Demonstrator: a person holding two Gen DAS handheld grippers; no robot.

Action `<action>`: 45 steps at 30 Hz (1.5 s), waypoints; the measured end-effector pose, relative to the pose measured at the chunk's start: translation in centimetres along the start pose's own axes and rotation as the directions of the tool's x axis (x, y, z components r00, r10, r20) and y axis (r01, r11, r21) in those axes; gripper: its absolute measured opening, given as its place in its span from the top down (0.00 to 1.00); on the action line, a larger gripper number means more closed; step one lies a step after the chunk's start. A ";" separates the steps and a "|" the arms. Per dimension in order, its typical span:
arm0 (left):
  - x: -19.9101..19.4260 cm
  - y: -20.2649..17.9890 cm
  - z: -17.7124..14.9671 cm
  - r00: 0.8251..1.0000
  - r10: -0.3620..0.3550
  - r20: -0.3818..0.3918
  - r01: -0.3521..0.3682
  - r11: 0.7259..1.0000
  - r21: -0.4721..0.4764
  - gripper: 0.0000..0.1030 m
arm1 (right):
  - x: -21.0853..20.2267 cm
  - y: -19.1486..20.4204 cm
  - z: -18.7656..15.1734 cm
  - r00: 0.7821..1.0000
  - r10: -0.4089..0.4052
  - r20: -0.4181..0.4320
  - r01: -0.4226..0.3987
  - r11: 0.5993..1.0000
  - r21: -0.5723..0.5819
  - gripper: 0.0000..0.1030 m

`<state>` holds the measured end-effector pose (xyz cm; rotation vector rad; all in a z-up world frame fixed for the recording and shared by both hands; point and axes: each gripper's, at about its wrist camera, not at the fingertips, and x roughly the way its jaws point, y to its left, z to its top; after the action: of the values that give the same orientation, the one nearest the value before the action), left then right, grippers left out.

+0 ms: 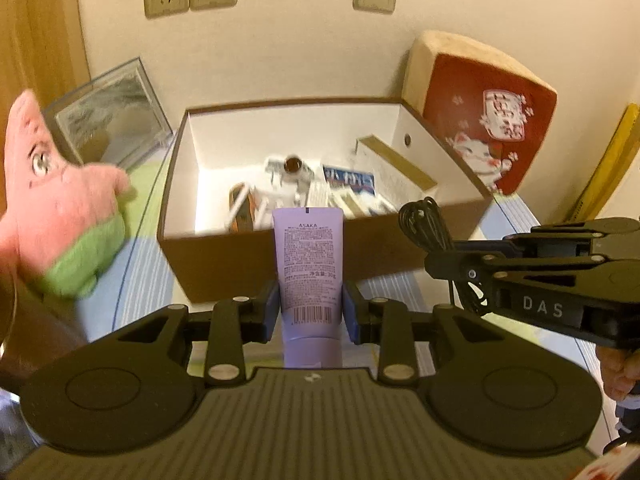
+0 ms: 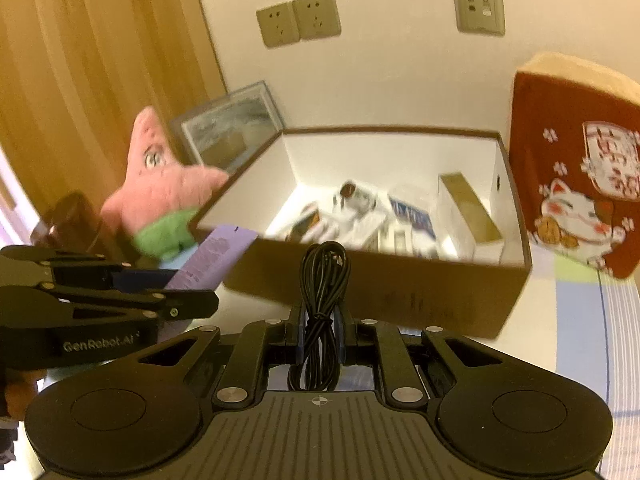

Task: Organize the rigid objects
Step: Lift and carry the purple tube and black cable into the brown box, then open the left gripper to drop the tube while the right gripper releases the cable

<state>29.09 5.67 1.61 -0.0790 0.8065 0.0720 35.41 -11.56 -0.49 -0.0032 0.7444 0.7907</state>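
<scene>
My left gripper [image 1: 308, 308] is shut on a purple tube [image 1: 308, 264], held upright just before the near wall of a brown box [image 1: 224, 264] with a white inside. The tube also shows in the right wrist view [image 2: 212, 260]. My right gripper [image 2: 320, 332] is shut on a coiled black cable [image 2: 322, 280], held just before the same box [image 2: 380, 284]. The cable also shows in the left wrist view [image 1: 424, 224], at the right. The box holds several small items: a white carton [image 1: 396, 168], a blue packet [image 1: 350, 180] and a small white figure [image 1: 292, 172].
A pink and green star plush [image 1: 60, 208] sits left of the box. A framed picture [image 1: 108, 120] leans on the wall behind it. A red cushion with a cat print [image 1: 480, 120] stands right of the box. The surface is a striped cloth [image 2: 592, 320].
</scene>
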 end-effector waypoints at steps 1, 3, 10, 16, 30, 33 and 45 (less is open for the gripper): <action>0.3 0.1 0.6 1.000 0.002 0.005 -0.002 1.000 0.001 0.73 | 0.3 -0.2 0.6 1.000 -0.001 0.006 0.001 1.000 0.001 0.89; 1.0 0.4 1.8 1.000 0.007 0.017 -0.007 1.000 0.002 0.73 | 0.9 -0.6 1.8 1.000 -0.002 0.022 0.002 1.000 0.005 0.89; 3.6 1.4 5.6 0.999 0.024 0.040 -0.024 1.000 0.005 0.73 | 3.5 -1.8 5.6 0.998 -0.014 0.057 0.013 1.000 0.014 0.89; 6.8 2.5 7.8 0.999 0.034 0.014 -0.034 0.999 -0.005 0.73 | 6.6 -2.4 7.7 0.998 -0.026 0.051 0.025 0.999 0.022 0.89; 12.9 4.5 9.2 0.996 0.053 -0.070 -0.054 0.998 -0.016 0.72 | 13.1 -3.4 8.5 0.999 -0.007 -0.037 0.011 0.994 0.109 0.89; 13.7 4.9 9.2 0.995 0.053 -0.085 -0.054 0.999 -0.009 0.72 | 13.8 -3.3 8.5 0.999 0.002 -0.047 0.003 0.993 0.121 0.89; 13.8 6.4 8.5 0.993 0.069 -0.092 -0.069 0.998 0.001 0.61 | 15.2 -2.5 8.8 0.999 0.038 -0.037 -0.033 0.988 0.150 0.89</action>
<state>44.12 13.30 -2.80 -0.0567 0.9009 0.1356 49.46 -1.24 -3.77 0.1297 0.8415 0.7691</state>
